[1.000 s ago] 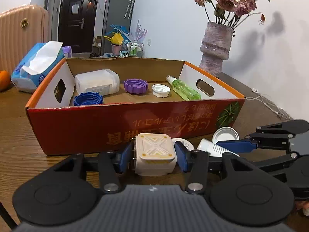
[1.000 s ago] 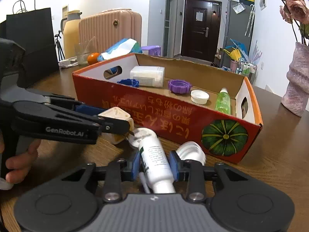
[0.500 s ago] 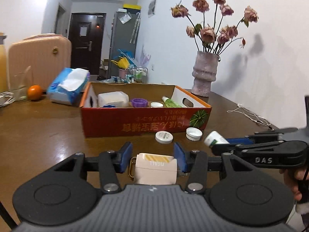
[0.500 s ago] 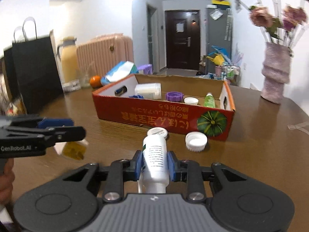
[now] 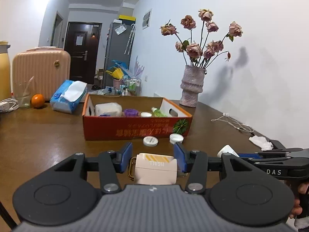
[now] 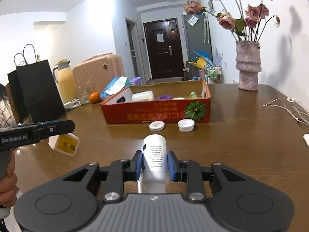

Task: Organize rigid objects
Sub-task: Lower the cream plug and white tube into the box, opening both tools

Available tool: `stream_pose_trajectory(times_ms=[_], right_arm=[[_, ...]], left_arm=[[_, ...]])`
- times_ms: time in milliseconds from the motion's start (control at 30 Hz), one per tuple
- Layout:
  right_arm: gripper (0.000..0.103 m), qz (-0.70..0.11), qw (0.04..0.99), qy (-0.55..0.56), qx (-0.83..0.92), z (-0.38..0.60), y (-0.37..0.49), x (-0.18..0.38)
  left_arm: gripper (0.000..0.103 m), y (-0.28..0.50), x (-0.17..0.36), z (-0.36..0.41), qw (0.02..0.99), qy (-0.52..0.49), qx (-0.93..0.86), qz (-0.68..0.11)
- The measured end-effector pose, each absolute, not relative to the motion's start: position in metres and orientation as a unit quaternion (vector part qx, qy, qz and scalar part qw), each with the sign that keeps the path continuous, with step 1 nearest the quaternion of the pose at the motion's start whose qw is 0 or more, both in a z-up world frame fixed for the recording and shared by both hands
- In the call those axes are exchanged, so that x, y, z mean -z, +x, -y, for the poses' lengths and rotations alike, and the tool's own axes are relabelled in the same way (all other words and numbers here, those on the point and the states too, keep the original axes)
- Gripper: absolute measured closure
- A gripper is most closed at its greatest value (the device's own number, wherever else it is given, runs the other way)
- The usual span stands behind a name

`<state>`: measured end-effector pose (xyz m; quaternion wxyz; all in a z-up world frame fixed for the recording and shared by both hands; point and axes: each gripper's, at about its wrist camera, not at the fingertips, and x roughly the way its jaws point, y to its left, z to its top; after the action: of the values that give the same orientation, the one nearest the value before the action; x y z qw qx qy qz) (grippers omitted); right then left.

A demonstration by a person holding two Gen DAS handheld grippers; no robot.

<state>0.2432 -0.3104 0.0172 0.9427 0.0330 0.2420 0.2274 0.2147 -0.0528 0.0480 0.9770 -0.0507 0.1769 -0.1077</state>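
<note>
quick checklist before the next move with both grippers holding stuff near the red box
1. Left gripper shut on the cream square container: ok.
2. Right gripper shut on the white cylindrical bottle: ok.
3. Free floor space inside the red cardboard box: cannot tell, it already holds several items.
4. Two white round caps lying in front of the box, not yet put away: not ok.
5. Grippers apart from each other: ok.

Red cardboard box with green pumpkin print (orange rim), cream case yellow-striped, white bottle black text, brown table, blue gripper pads
</note>
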Motion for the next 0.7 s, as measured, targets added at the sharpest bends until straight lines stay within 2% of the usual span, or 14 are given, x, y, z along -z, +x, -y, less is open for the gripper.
stream_pose_trajectory(times_ms=[233,467,600,700], right_arm=[[0.076,-0.232,0.942,0.025,-0.243,0.312,0.295,-0.036],[0.076,-0.219,0.932,0.019,-0.287,0.297,0.403,-0.075],[0.076,-0.264,0.913,-0.010,-0.311,0.267,0.485,-0.084],[0.076,-0.325,0.892,-0.026,-0.313,0.238,0.542,-0.068]], left_arm=[[0.055,0.275,-0.075,0.045,0.978,-0.036,0.120,-0.167],[0.054,0.403,-0.104,0.032,0.973,-0.027,0.121,-0.195],[0.054,0.478,-0.093,0.036,0.965,-0.024,0.118,-0.231],[0.054,0.526,-0.068,0.044,0.957,-0.023,0.097,-0.273]])
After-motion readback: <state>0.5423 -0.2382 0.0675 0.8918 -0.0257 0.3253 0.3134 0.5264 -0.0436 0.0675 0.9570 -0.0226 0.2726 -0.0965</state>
